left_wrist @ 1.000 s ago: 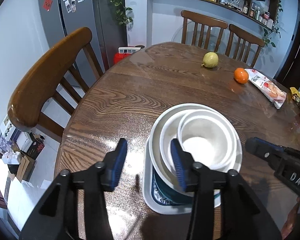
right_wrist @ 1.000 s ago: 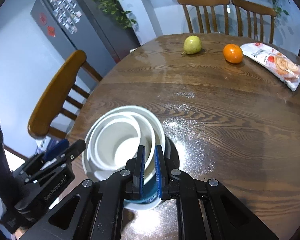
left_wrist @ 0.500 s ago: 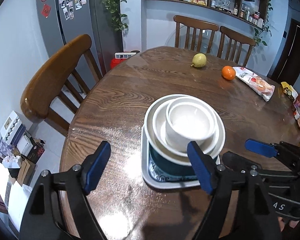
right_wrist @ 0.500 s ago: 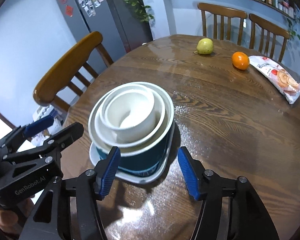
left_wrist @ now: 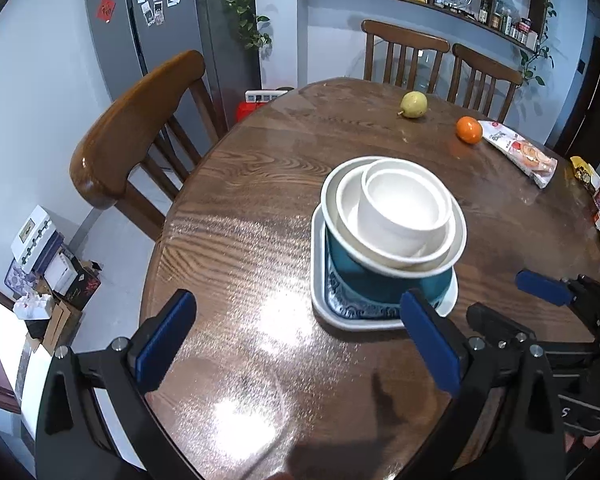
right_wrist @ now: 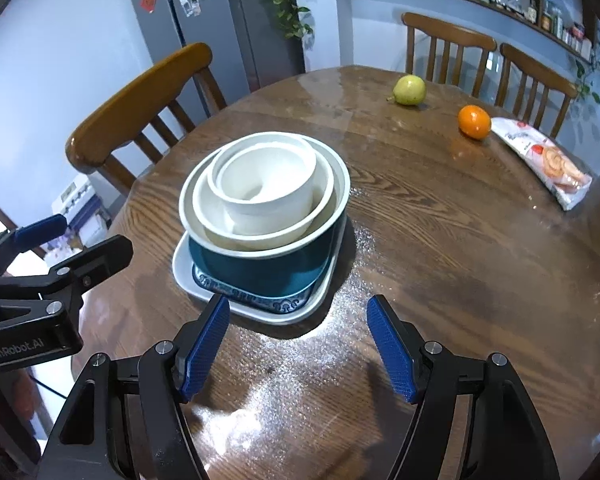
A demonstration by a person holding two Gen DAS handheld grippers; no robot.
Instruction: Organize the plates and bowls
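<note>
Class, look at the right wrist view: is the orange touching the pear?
No. The orange sits apart from the pear, with bare table between them.
</note>
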